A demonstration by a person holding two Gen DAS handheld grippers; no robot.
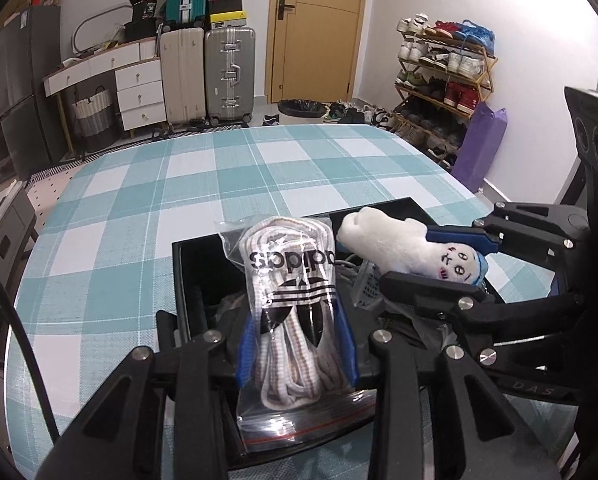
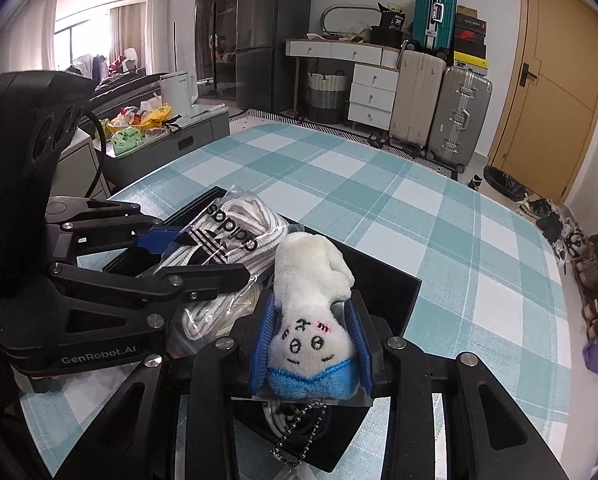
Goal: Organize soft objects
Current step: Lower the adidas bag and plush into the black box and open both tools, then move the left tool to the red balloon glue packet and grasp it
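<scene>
Your left claw (image 1: 297,344) is clamped on the clear zip bag of white striped shoelaces with a black Adidas logo (image 1: 293,308), blue pads pressed to both of its sides. The bag stands upright over the black open-topped rectangular box (image 1: 197,280), its sealed end toward the camera. Your right claw (image 2: 311,344) is clamped on the small white plush toy with a stitched face and blue cap (image 2: 311,304). The toy points head-first at the right wrist camera, and a silver ball chain (image 2: 299,432) hangs below it.

The two claws sit close side by side over the box, the plush toy just beside the lace bag. In the left wrist view the right claw (image 1: 451,256) comes in from the right, and its lower finger lies near the bag.

The box rests near your edge of the bench with a teal-and-white checked cloth (image 1: 259,176). The far half of the cloth, beyond the box, is bare. Inside the box you see dark contents and some crinkled clear plastic; what they are cannot be told.
</scene>
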